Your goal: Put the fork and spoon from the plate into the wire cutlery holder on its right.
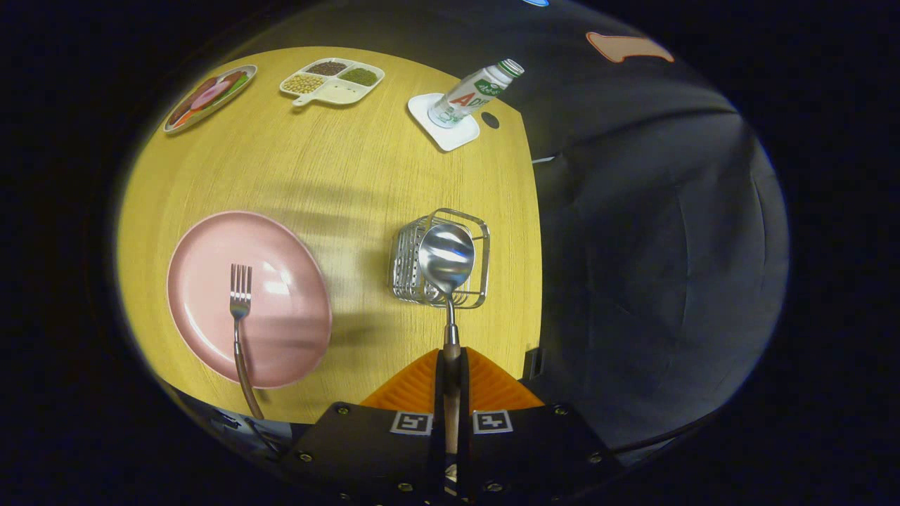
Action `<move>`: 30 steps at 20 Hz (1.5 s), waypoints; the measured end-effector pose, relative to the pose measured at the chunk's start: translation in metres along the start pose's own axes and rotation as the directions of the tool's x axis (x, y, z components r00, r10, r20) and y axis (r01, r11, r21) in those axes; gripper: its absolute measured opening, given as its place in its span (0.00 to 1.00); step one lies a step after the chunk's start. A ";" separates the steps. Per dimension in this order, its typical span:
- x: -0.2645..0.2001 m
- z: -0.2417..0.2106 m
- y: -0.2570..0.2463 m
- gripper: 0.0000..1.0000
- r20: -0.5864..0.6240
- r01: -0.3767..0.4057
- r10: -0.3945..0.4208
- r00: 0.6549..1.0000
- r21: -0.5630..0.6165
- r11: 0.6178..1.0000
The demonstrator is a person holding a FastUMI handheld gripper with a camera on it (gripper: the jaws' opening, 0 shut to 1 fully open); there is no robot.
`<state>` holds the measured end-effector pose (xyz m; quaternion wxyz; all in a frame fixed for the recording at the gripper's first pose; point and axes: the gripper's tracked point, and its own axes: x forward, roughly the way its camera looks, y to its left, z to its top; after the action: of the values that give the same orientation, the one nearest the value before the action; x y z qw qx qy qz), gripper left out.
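The steel spoon (447,260) hangs bowl-forward over the square wire cutlery holder (440,258), its handle clamped between the gripper (451,365) fingers. The fork (240,309) lies on the pink plate (247,299), tines pointing away, handle overhanging the near rim.

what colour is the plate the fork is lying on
Pink: the plate under the fork is plain pale pink, seen clearly in the gripper view.
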<state>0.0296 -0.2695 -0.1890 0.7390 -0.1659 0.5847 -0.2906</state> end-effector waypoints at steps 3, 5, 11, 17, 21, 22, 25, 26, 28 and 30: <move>0.013 0.002 -0.012 0.07 -0.032 -0.006 0.006 0.999 0.001 1.000; 0.022 0.003 -0.016 0.07 -0.052 -0.014 0.014 0.999 -0.003 1.000; 0.038 0.007 -0.014 0.07 -0.099 -0.066 0.063 0.993 -0.024 0.998; 0.040 0.012 -0.008 0.15 -0.110 -0.127 0.123 0.986 -0.028 0.991; 0.035 0.010 -0.009 0.25 -0.115 -0.140 0.138 0.984 -0.010 0.990; 0.033 0.008 -0.010 0.25 -0.117 -0.136 0.134 0.984 -0.008 0.991; 0.028 0.005 -0.011 0.27 -0.109 -0.137 0.138 0.984 0.011 0.990; 0.025 0.005 -0.011 0.27 -0.106 -0.138 0.138 0.985 0.015 0.990; 0.019 0.000 -0.014 0.27 -0.101 -0.127 0.128 0.987 0.017 0.992; 0.010 -0.004 -0.018 0.27 -0.087 -0.111 0.112 0.990 0.026 0.994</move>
<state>0.0230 -0.2890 -0.1875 0.7294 -0.1123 0.6219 -0.2620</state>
